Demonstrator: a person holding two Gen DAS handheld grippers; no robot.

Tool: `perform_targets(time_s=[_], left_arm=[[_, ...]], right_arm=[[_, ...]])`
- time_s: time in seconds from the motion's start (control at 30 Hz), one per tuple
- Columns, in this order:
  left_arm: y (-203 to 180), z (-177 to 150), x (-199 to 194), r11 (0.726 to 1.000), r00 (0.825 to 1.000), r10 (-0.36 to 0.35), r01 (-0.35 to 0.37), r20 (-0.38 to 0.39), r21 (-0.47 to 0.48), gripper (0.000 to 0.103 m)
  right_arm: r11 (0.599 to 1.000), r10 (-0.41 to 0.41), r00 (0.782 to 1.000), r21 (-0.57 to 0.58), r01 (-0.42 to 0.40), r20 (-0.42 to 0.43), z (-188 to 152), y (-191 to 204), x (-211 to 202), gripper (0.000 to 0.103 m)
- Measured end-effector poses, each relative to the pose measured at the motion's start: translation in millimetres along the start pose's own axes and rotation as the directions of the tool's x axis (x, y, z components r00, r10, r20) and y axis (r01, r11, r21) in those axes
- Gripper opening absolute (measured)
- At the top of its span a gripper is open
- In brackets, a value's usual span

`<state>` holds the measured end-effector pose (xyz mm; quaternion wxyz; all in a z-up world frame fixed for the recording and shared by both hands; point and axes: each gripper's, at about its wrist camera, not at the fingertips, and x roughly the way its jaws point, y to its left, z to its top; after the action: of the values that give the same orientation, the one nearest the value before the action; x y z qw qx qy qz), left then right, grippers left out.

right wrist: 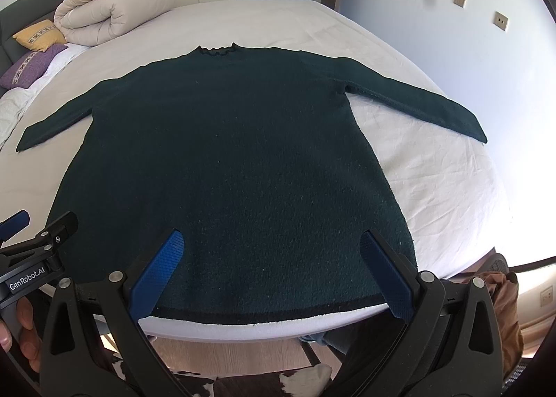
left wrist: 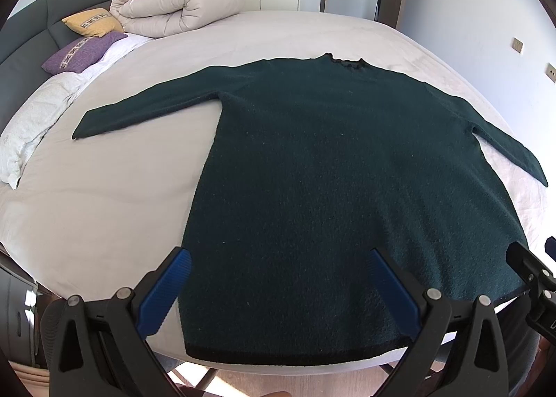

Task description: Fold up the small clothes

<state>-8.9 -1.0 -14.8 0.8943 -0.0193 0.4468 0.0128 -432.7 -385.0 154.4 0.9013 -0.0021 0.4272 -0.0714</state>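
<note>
1. The dark green sweater (left wrist: 312,188) lay flat on the bed (left wrist: 104,205), hem nearest both grippers.
2. The left gripper (left wrist: 278,289) and right gripper (right wrist: 274,268) hovered over the hem, jaws apart, empty.
3. Pinching one knit layer there would likely skew the fold.

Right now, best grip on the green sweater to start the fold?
Probably the sweater sleeve cuffs: left cuff with the left gripper, right cuff with the right gripper, each approached from its outer side. It lies flat with both sleeves spread wide, and both jaws are open and empty.
</note>
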Motion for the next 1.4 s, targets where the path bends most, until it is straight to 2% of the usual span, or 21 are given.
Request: perform_targets(time_s=[1.4], left_arm=[[10.7, -0.2, 3.4, 1.000, 1.000, 0.008, -0.009, -0.020, -0.018, 0.103]], right_arm=[[1.000, -0.006, 1.000, -0.005, 0.006, -0.016, -7.4, 3.5, 11.4, 0.103]])
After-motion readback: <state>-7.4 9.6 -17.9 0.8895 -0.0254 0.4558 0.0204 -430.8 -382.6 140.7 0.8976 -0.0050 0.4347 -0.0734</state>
